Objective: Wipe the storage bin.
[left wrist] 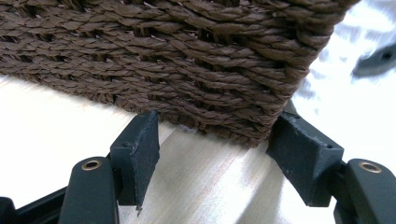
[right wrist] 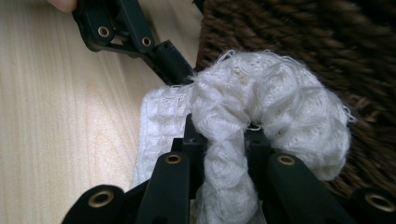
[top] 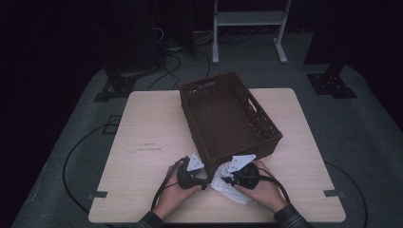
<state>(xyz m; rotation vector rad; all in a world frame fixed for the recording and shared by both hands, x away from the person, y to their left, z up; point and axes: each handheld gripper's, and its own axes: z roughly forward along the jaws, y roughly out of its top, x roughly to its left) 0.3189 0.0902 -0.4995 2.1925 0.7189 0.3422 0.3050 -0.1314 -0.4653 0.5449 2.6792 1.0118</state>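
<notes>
Both grippers, the left gripper [top: 205, 184] and the right gripper [top: 223, 179], were matte black with brass-ringed screw holes, square jaw pads, grey three-cornered plates on top and black cables trailing back past the person's dark plaid sleeves [top: 151, 221].

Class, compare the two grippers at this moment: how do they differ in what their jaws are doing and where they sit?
The right gripper has its jaws shut on a fold of the white cloth; the left gripper has its jaws open and holds nothing. The left gripper faces the corner of the brown basket, while the right gripper sits over the cloth beside the basket. Both are black, hand-held, and rest low over the table at its near edge.
</notes>
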